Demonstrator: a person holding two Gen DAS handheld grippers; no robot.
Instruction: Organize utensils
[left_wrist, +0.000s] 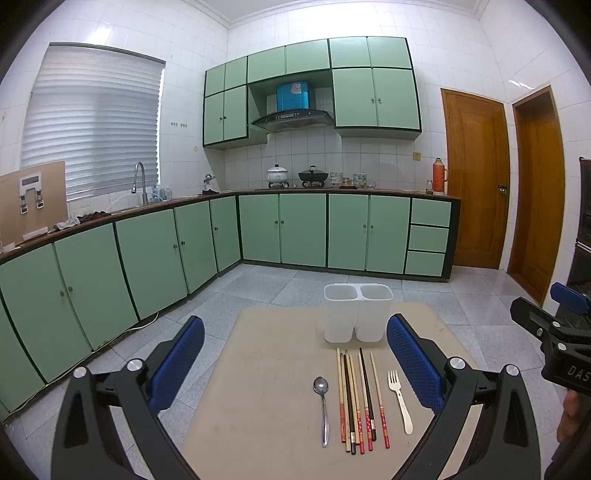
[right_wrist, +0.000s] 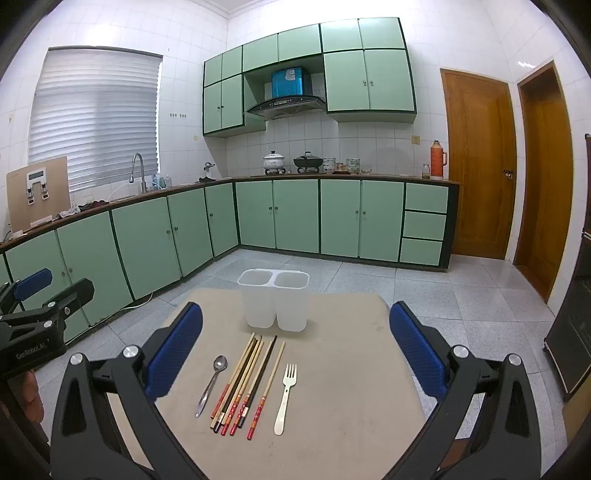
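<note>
Both claws, left (left_wrist: 295, 363) and right (right_wrist: 295, 354), stand wide apart, holding nothing. Between their blue textured pads lie a metal spoon (left_wrist: 322, 400), wooden chopsticks (left_wrist: 360, 398) and a pale fork (left_wrist: 399, 398) on the beige worktop (left_wrist: 266, 369); beyond stands a translucent two-compartment holder (left_wrist: 357, 314), then green cabinets (left_wrist: 303, 229).

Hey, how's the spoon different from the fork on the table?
The spoon is shiny metal; the fork is matte cream, likely plastic. The spoon lies left of the chopsticks, the fork right of them. The spoon ends in a rounded bowl, the fork in tines. Both lie flat, heads toward the empty white two-compartment holder, untouched.
</note>
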